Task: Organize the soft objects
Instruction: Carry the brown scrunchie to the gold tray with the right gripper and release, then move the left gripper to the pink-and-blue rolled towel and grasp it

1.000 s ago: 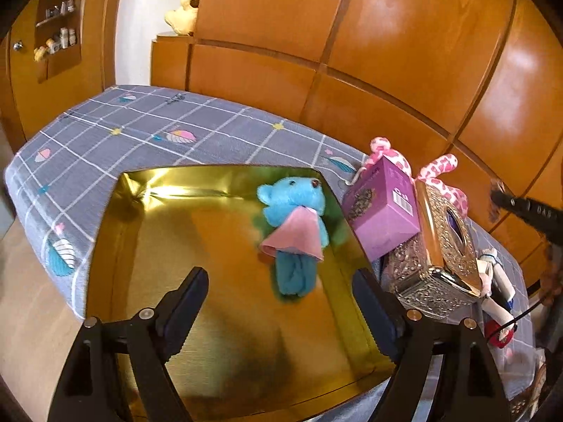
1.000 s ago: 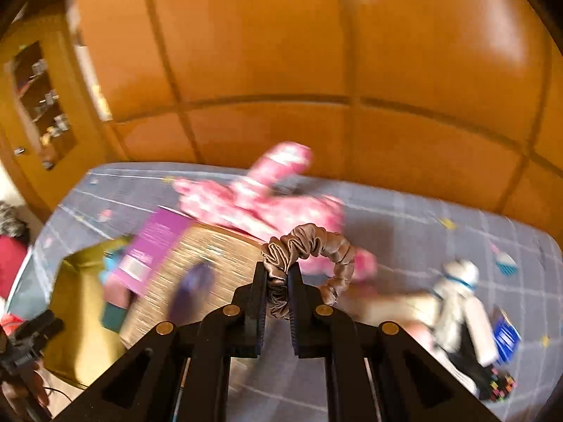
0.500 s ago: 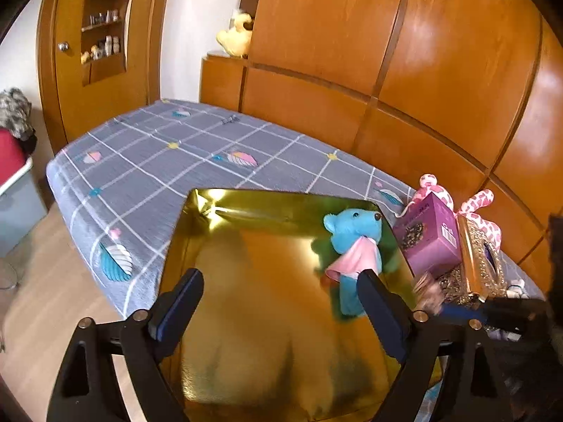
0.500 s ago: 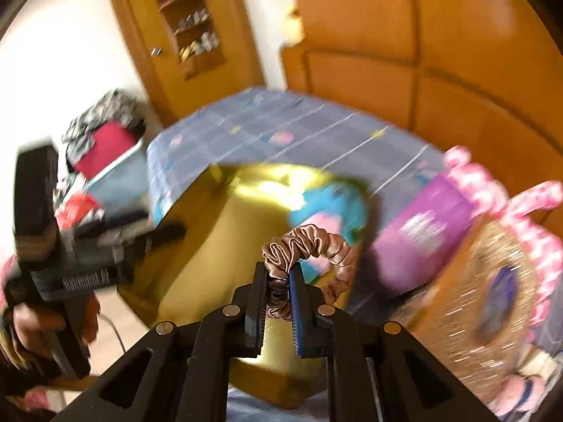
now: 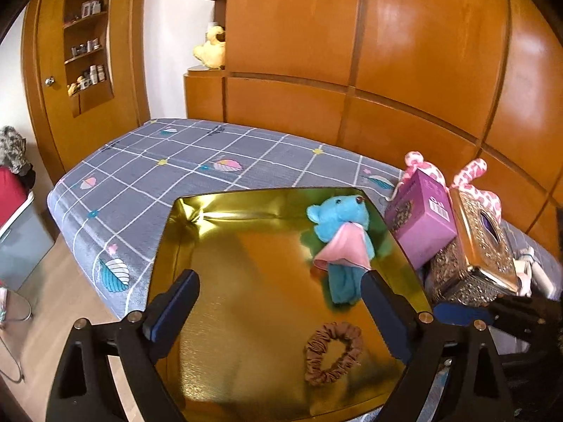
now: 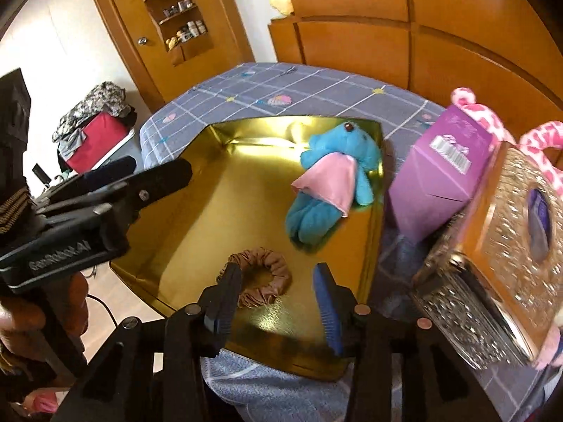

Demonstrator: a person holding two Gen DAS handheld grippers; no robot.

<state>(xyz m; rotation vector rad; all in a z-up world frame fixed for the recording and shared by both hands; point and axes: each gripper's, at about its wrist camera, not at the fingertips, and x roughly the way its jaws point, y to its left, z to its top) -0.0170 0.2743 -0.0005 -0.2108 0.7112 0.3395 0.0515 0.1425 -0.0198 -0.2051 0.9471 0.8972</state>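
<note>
We hold the right gripper (image 6: 278,297) spread just above the brown scrunchie (image 6: 262,279), which lies loose on the floor of the gold tray (image 6: 211,130). The blue teddy (image 6: 332,179) lies farther in, by the tray's far corner. Our left gripper (image 5: 278,306) hangs spread and empty over the tray. The pink plush (image 6: 542,133) behind the purple box (image 6: 441,176), outside the tray, looks left to sort.

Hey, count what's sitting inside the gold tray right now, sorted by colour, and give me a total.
Inside the gold tray:
Blue: 1, the blue teddy bear in a pink dress
Brown: 1, the brown scrunchie
Total: 2
</note>
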